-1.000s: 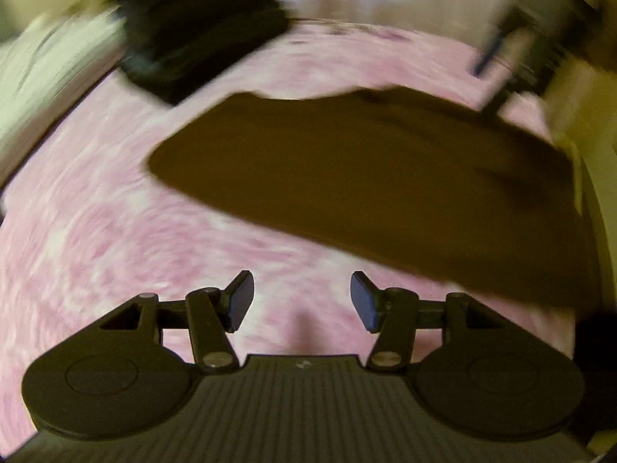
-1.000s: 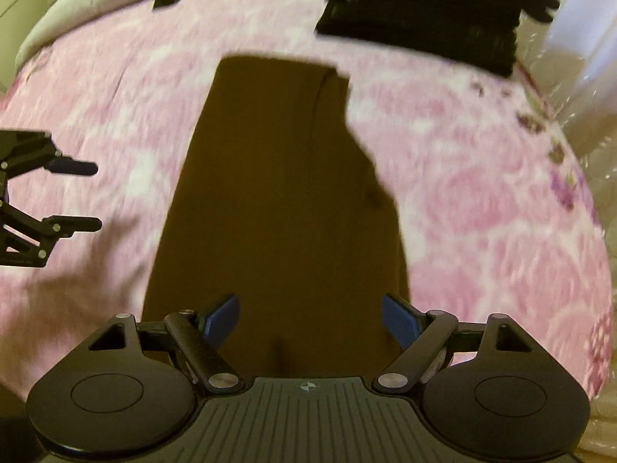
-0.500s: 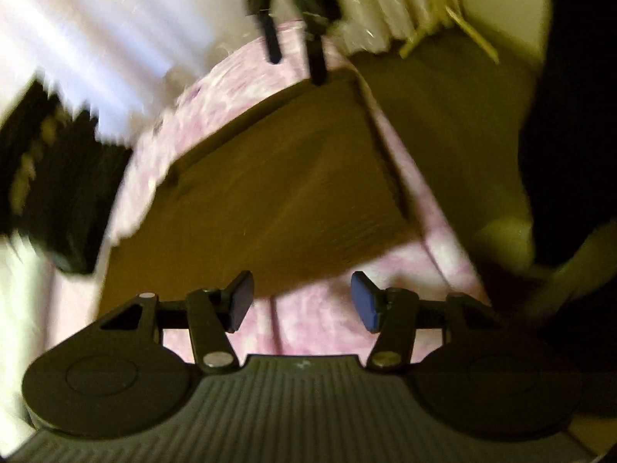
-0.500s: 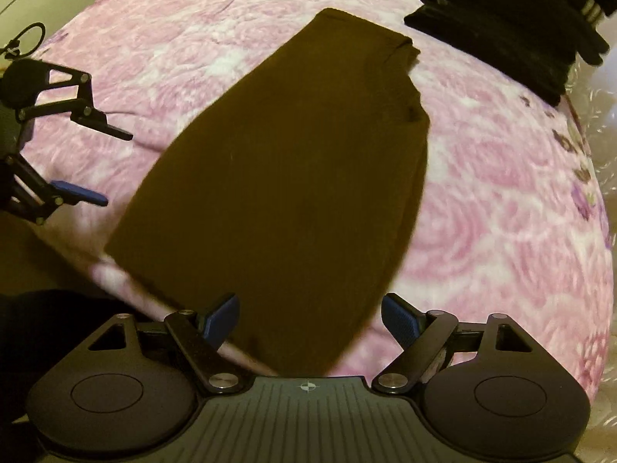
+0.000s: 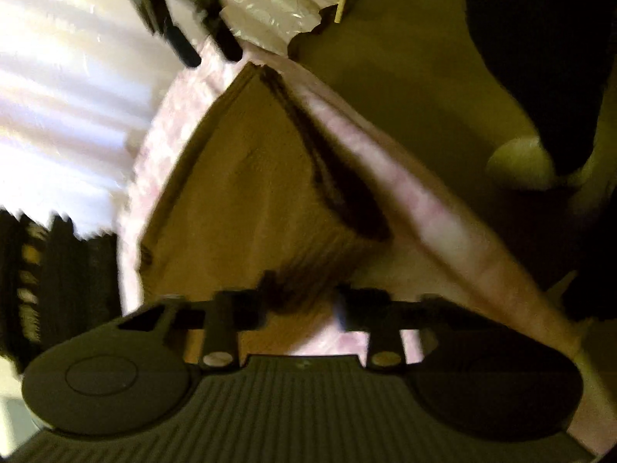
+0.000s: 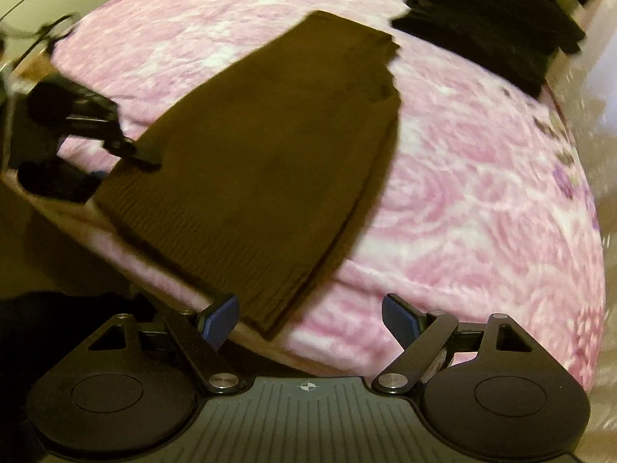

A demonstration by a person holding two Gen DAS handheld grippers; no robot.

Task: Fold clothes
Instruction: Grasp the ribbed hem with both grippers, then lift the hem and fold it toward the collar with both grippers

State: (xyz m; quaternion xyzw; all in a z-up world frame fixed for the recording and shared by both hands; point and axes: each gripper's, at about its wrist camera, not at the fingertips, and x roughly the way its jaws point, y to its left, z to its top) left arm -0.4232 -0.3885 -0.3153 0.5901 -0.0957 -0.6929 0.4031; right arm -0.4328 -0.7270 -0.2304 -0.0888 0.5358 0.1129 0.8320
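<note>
I see a brown knit top (image 6: 254,146) lying flat on the pink bed (image 6: 482,177), with its ribbed hem at the near edge of the bed. It looks soft and floppy, so I think it will bend and sag when I lift it. It looks thick but not heavy. I think it will not slip much, and it will not break.

The best places to hold it look like the two hem corners. My left hand-held gripper (image 6: 127,154) is at the left hem corner, and its jaws are closing on the cloth there. My right hand-held gripper (image 6: 308,318) is spread wide and holds nothing. The right hem corner lies just in front of its left pad.

A pile of dark clothes (image 6: 497,27) sits at the far side of the bed. I see no box or basket
</note>
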